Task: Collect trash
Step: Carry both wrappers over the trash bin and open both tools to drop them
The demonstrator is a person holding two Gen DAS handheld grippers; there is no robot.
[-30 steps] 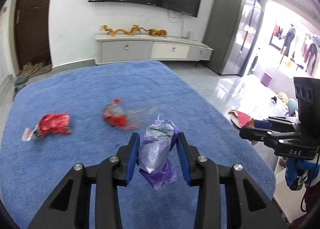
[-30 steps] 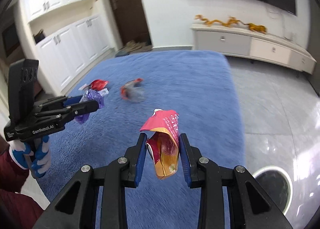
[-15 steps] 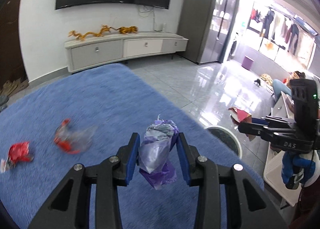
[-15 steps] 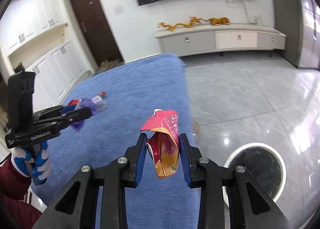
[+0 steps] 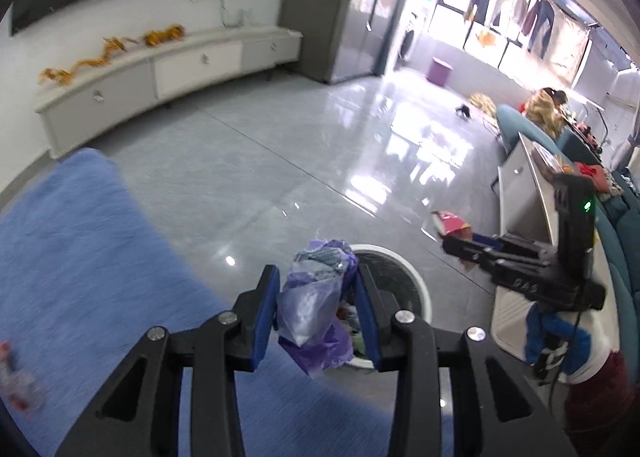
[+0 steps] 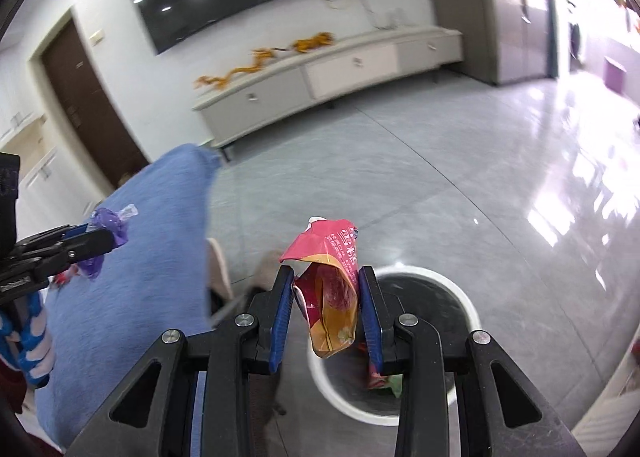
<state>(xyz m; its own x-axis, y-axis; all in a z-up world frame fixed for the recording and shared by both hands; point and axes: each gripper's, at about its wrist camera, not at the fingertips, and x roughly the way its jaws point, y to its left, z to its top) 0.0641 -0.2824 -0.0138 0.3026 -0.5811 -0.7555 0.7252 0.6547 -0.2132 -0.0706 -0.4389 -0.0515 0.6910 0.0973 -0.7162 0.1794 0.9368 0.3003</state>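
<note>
On the left, the blue cloth (image 5: 72, 257) carries one blurred scrap (image 5: 18, 381) at its edge — trash not yet collected. The left gripper (image 5: 316, 307) pinches a crumpled purple wrapper (image 5: 316, 305) between its pads, held out over the white-rimmed bin (image 5: 416, 281) on the floor, presumably so it falls in when let go. Further right, the right gripper (image 6: 326, 307) clamps a red-and-orange snack packet (image 6: 332, 297), also above the bin (image 6: 460, 297) — ready to drop.
</note>
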